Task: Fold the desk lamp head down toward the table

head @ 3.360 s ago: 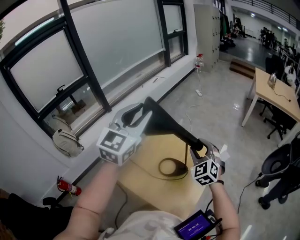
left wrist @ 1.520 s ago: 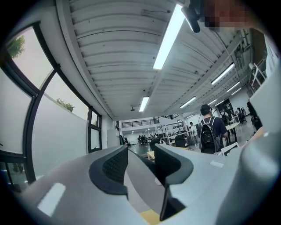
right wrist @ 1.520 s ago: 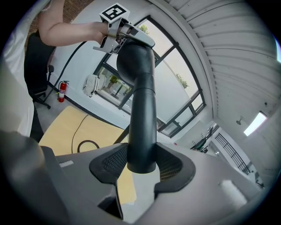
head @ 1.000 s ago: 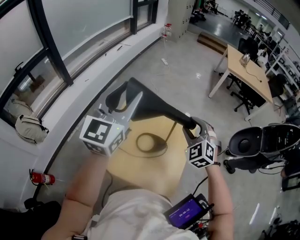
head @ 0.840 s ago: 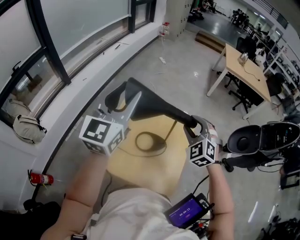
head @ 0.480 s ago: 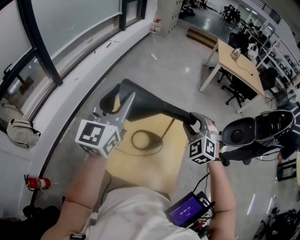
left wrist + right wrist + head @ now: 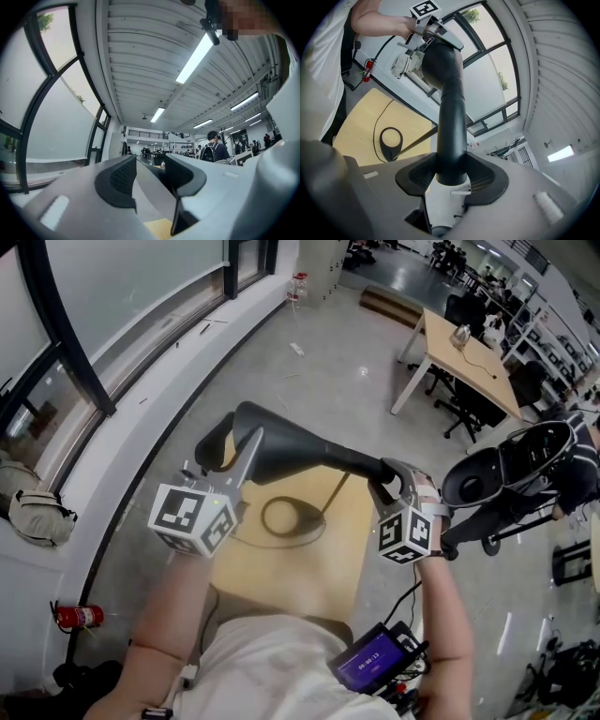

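Observation:
The black desk lamp's head (image 7: 300,454) stretches nearly level above the yellow table (image 7: 309,568). Its ring base (image 7: 278,506) rests on the tabletop, with the thin stem slanting up to the right. My left gripper (image 7: 236,442) is shut on the wide end of the head; the left gripper view has that grey surface (image 7: 146,194) between the pads. My right gripper (image 7: 384,476) is shut on the narrow black neck (image 7: 451,108), which the right gripper view shows running up from its pads (image 7: 451,176) to the left gripper. The base (image 7: 390,157) lies below on the table (image 7: 356,122).
A thin cable loops across the tabletop beside the base. Dark-framed windows run along the left wall, with a bag (image 7: 33,512) and a fire extinguisher (image 7: 75,617) on the floor. Another desk (image 7: 469,352) and an office chair (image 7: 506,465) stand to the right.
The lamp head has tipped from a steeper slant to nearly level, and the left gripper has sunk a little with it. The right gripper holds its place.

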A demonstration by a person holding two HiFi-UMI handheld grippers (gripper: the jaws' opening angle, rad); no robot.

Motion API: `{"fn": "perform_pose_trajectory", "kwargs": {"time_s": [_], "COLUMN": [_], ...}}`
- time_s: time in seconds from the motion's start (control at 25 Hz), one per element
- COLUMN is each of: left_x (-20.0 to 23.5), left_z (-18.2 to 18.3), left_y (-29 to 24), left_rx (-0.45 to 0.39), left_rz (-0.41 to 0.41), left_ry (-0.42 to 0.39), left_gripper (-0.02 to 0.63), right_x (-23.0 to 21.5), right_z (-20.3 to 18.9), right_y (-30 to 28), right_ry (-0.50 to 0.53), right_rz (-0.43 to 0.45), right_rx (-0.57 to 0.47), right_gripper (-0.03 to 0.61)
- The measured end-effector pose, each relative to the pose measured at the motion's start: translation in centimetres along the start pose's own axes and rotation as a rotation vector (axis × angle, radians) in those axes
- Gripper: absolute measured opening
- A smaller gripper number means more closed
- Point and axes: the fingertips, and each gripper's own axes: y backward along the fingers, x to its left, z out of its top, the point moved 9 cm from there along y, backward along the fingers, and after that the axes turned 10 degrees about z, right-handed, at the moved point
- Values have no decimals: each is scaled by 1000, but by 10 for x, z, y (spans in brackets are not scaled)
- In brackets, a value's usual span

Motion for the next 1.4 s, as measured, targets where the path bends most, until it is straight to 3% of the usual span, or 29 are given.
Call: {"fn": "perform_pose_trajectory", "kwargs": {"time_s": [0.56,1.4], "left_x": [12,31], "left_z": [-27,-81], "left_y": [4,10], "left_rx": [68,109], "left_rz": [-1,1], "left_ry": [31,177], "left_gripper": [192,199], "right_x": [-2,-12], "right_z": [2,16], "right_y": [10,18], "right_ry": [78,254], "right_rz": [-29,-77], "right_rx": [78,213], "right_gripper": [209,210]}}
